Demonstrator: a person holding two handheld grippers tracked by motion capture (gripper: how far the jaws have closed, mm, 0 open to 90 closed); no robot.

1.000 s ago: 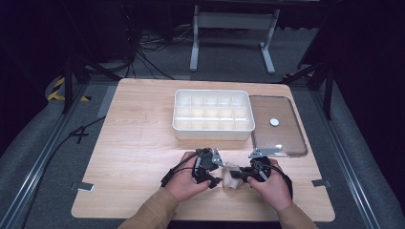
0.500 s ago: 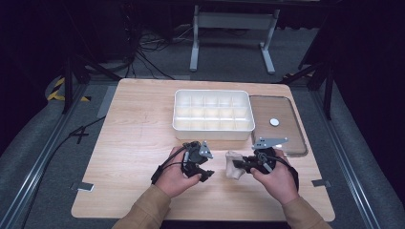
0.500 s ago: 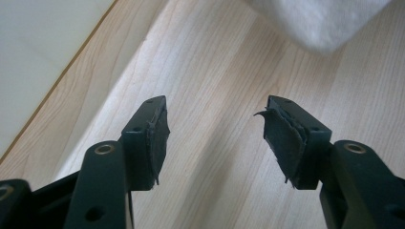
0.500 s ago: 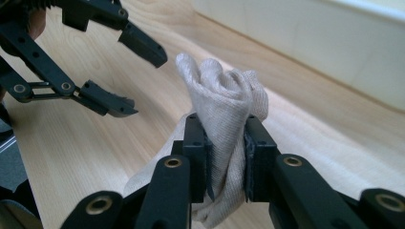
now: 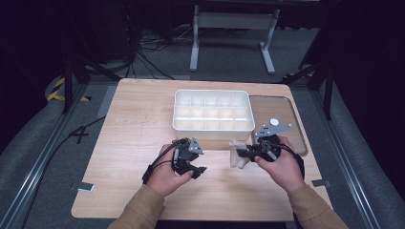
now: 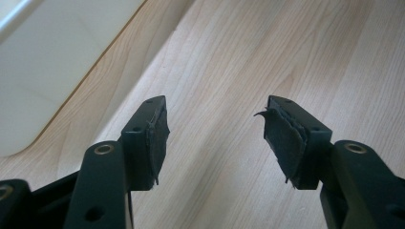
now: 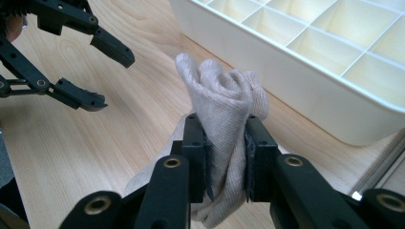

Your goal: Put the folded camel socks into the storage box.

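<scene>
Pinching rolled cloth (image 7: 224, 119), right tongs (image 7: 225, 157); left tongs (image 6: 212, 138) gape.

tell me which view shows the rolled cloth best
The right gripper view: the beige rolled cloth sits close up, pinched between the right gripper pads. The high view shows it small and pale; the left gripper view shows bare table.

In the right gripper view, the right gripper (image 7: 226, 160) clamps a rolled beige cloth (image 7: 222, 114) between its two black jaws, the bundle bulging out above the pads. Behind it to the right stands a white compartment tray (image 7: 305, 62) on the wooden table (image 7: 95, 157). At upper left the left gripper (image 7: 102, 76) hangs with jaws apart and nothing between them.
</scene>
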